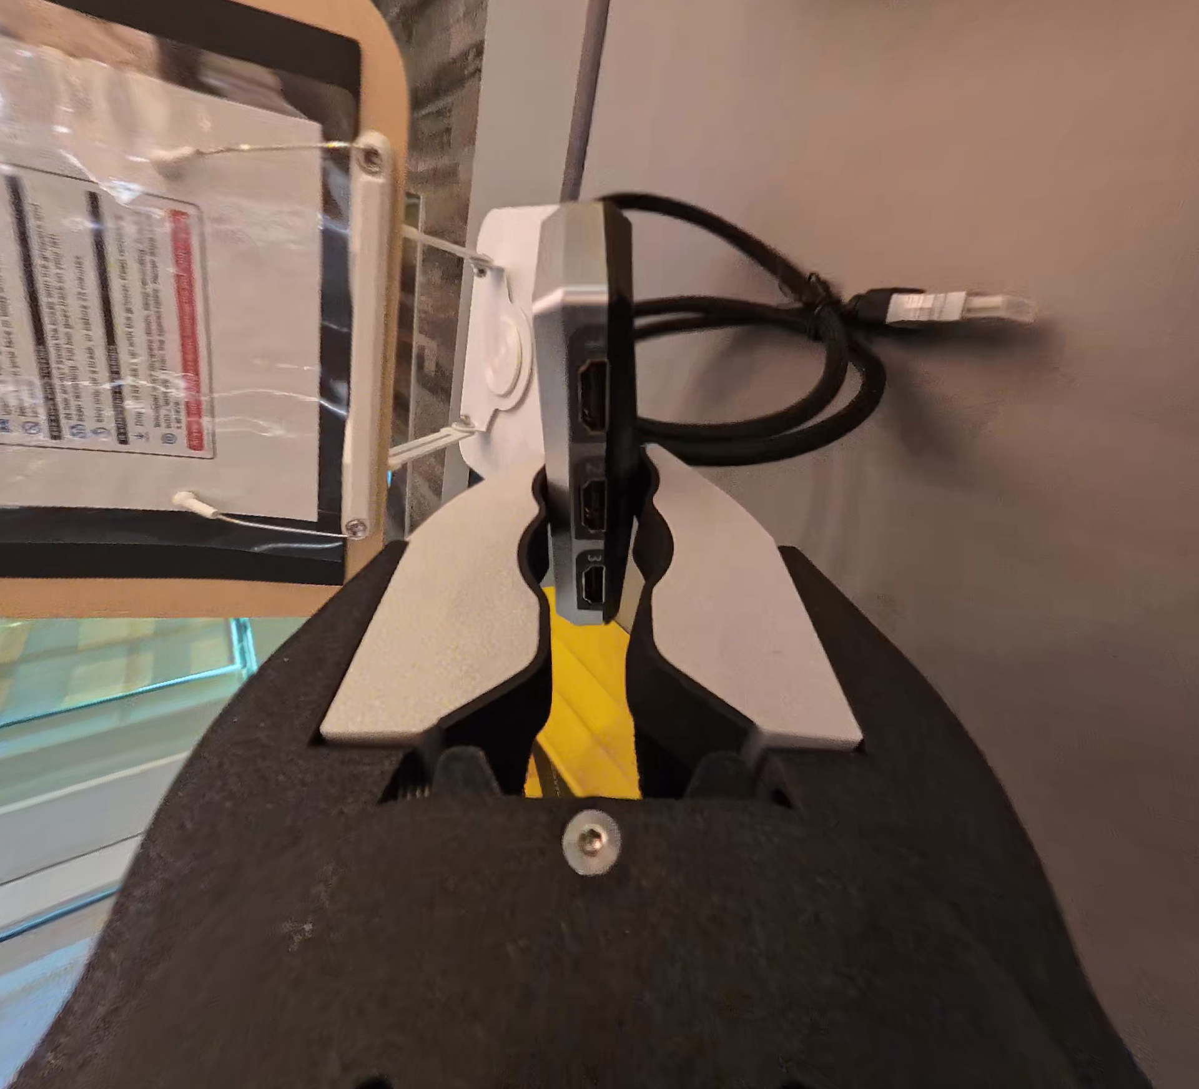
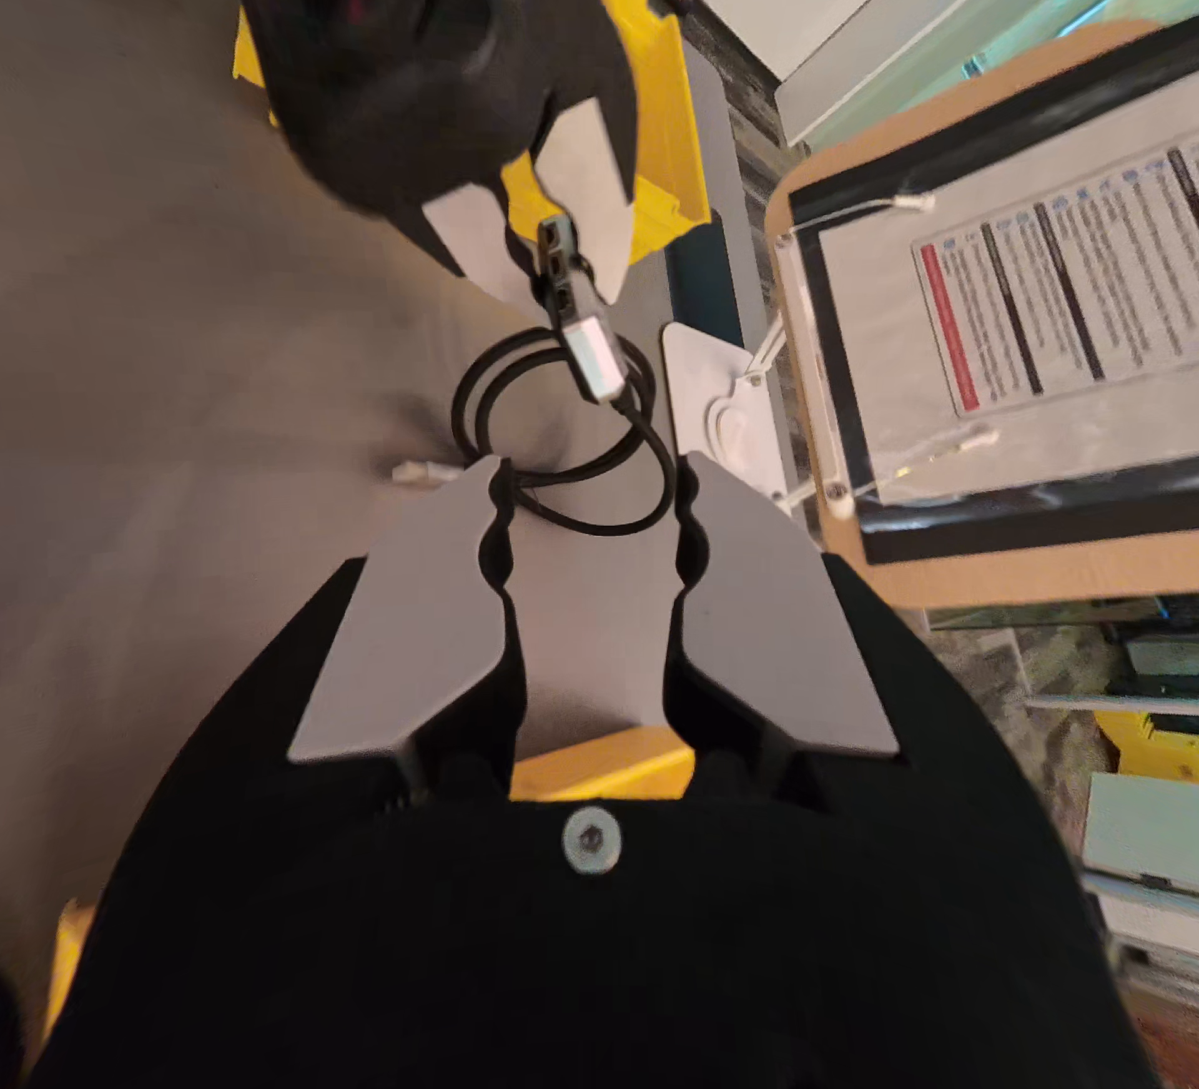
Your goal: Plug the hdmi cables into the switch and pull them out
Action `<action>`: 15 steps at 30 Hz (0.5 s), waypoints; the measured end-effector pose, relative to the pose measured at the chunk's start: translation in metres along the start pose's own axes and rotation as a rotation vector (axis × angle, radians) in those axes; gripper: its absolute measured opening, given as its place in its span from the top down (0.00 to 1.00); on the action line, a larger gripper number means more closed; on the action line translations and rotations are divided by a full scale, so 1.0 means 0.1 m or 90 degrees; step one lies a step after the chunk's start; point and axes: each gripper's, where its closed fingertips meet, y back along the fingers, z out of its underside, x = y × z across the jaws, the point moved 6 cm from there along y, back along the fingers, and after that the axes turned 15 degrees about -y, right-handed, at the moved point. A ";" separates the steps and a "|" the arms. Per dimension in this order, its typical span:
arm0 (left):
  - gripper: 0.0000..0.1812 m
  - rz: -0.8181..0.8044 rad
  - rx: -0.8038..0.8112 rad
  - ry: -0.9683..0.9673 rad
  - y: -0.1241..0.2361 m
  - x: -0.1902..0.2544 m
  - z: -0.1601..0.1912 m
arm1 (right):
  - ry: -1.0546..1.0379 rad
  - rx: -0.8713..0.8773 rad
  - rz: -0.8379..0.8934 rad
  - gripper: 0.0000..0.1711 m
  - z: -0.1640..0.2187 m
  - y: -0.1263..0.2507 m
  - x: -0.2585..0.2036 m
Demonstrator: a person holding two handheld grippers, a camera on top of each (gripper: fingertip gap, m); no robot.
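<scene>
The left gripper (image 1: 592, 513) is clenched on the slim grey-and-black HDMI switch (image 1: 584, 409), held on edge above the grey table (image 1: 908, 85); its long axis runs toward 12 o'clock, its three empty ports facing the camera. The right gripper (image 2: 590, 493) is released, over the coiled black HDMI cable (image 2: 571, 467). The table is bare at 9 o'clock in the right wrist view.

Open grey table (image 2: 162, 409) left of the coiled black cable (image 2: 558, 474): passable. Right side: blocked by white bracket (image 2: 701, 383) and framed sign (image 2: 973, 357). Beyond the coil: left gripper (image 2: 551, 253) holding the switch (image 2: 564, 292).
</scene>
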 end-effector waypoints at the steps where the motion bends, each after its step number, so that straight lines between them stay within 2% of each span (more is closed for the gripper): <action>1: 0.88 0.005 -0.011 -0.007 -0.07 0.05 -0.01 | -0.006 -0.001 0.008 0.71 0.02 0.08 0.03; 6: 0.87 0.080 -0.055 -0.004 -0.37 0.32 -0.07 | -0.023 0.019 0.043 0.71 0.06 0.36 0.14; 9: 0.86 0.150 -0.072 -0.005 -0.52 0.51 -0.08 | -0.014 0.007 0.050 0.71 0.08 0.39 0.14; 15: 0.86 0.177 -0.088 0.031 -0.60 0.62 -0.07 | -0.006 0.003 0.050 0.71 0.08 0.38 0.14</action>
